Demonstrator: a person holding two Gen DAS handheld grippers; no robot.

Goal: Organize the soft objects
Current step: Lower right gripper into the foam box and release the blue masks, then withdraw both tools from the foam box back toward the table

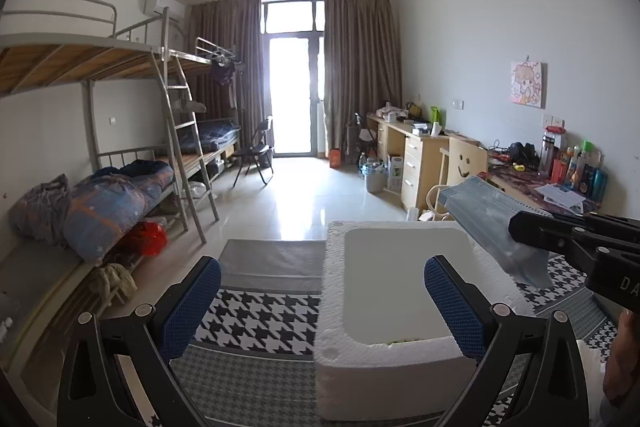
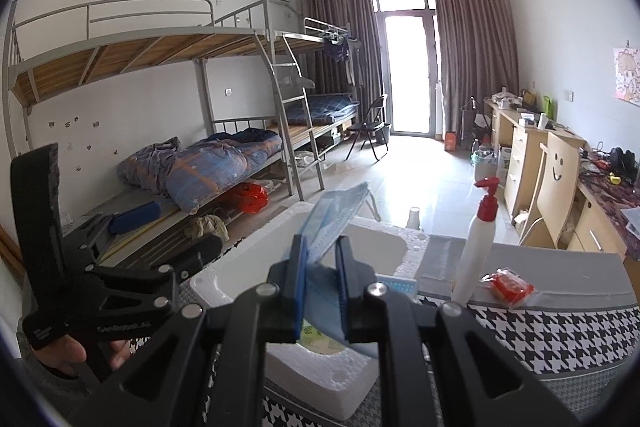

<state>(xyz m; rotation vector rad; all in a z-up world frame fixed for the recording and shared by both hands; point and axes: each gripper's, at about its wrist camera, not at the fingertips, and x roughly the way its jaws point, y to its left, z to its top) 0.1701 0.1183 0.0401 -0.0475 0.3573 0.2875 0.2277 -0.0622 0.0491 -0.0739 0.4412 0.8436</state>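
Note:
A pack of blue face masks (image 2: 336, 215) sticks up out of my right gripper (image 2: 320, 259), which is shut on its lower end. In the left wrist view the same masks (image 1: 484, 215) hang from the right gripper (image 1: 536, 227) over the right rim of the white foam box (image 1: 332, 307). My left gripper (image 1: 320, 291) stands wide open over the box with nothing between its blue pads (image 1: 192, 303). Seen from the right wrist, the left gripper (image 2: 124, 203) is at the left beside the box (image 2: 248, 267), held by a hand. Something green and a further blue mask (image 2: 396, 285) lie in the box.
The box rests on a table with a houndstooth cloth (image 2: 560, 327). A white pump bottle with a red top (image 2: 476, 247) and a red packet (image 2: 510, 287) stand to its right. Bunk beds (image 1: 112, 195) line the left wall, desks (image 1: 416, 155) the right.

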